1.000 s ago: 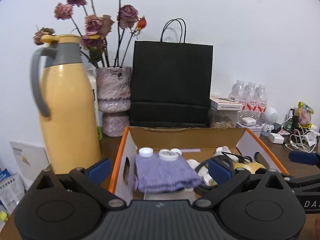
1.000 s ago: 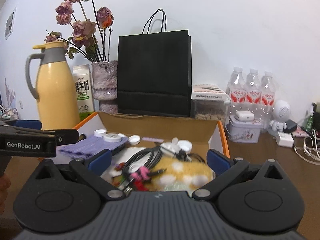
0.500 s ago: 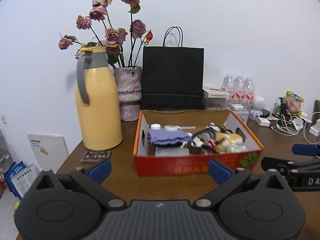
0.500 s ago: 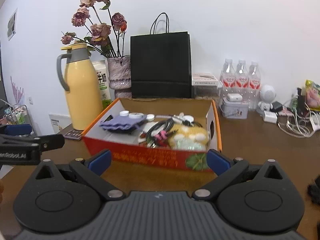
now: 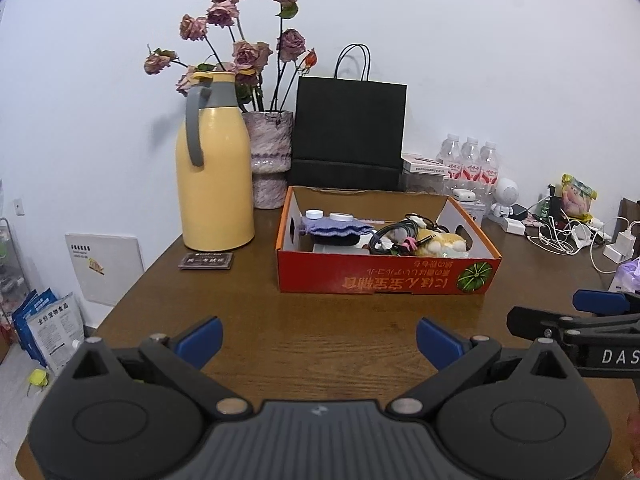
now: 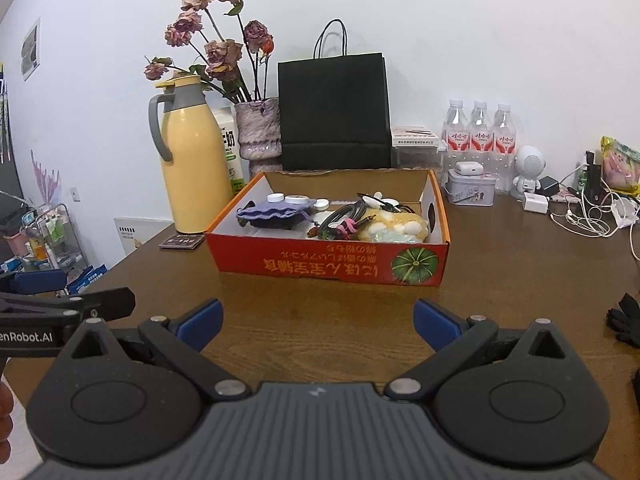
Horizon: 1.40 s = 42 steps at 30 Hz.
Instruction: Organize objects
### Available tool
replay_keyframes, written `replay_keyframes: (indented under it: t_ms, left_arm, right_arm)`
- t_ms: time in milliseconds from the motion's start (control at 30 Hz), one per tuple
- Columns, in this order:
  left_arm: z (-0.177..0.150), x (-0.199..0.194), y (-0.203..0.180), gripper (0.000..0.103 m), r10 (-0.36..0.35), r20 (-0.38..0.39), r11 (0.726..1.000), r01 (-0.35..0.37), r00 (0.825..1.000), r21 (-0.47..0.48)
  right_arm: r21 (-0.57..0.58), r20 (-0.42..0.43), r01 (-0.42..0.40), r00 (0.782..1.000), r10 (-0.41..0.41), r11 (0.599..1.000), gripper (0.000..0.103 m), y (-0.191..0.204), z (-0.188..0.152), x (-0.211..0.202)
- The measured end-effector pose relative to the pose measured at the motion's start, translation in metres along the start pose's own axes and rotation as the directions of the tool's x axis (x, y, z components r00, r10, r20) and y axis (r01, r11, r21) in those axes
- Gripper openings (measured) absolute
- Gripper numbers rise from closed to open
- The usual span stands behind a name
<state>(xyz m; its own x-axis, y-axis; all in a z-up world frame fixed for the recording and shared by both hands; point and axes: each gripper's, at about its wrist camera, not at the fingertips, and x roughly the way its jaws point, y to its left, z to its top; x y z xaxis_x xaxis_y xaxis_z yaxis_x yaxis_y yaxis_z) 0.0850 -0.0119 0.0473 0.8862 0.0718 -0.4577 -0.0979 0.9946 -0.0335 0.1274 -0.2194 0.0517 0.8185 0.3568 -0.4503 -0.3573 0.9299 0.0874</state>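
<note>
Cardboard box [image 5: 386, 276], red-orange outside with a green pumpkin print and upside-down lettering, open-topped, standing on a brown wooden table [image 5: 320, 332]. Contents: purple knitted pouch [image 5: 332, 230] at the left side; white round lids [image 5: 314, 214] behind it near the back wall; coiled black cables [image 5: 390, 236] in the middle; yellow plush item [image 5: 442, 242] at the right. Left gripper [image 5: 318, 338]: blue-tipped fingers spread wide, holding nothing, above bare tabletop, well short of the box. Right gripper [image 6: 316, 320]: likewise spread and empty, facing the box's front wall. Each tool appears at the edge of the other's view. Behind the box: black paper bag [image 5: 348, 136] upright against the white wall. Left of the box: yellow thermos jug [image 5: 214, 176] with grey handle, and a mottled vase [image 5: 268, 160] of dried roses. Dark flat packet [image 5: 206, 261] lies in front of the jug. Right rear: three water bottles [image 6: 478, 132], small white robot figure [image 6: 528, 168], tangled white chargers [image 6: 588, 216].
</note>
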Motion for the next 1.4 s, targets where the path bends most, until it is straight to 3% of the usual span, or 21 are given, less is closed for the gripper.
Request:
replay_keyframes:
  t_ms: [1400]
  left_arm:
    - [-0.007,-0.022,0.002,0.103,-0.003,-0.007,1.0,0.003,1.0,0.0]
  right_arm:
    - [-0.018,0.001,0.021,1.0,-0.021,1.0,0.103,0.008,-0.007,-0.021]
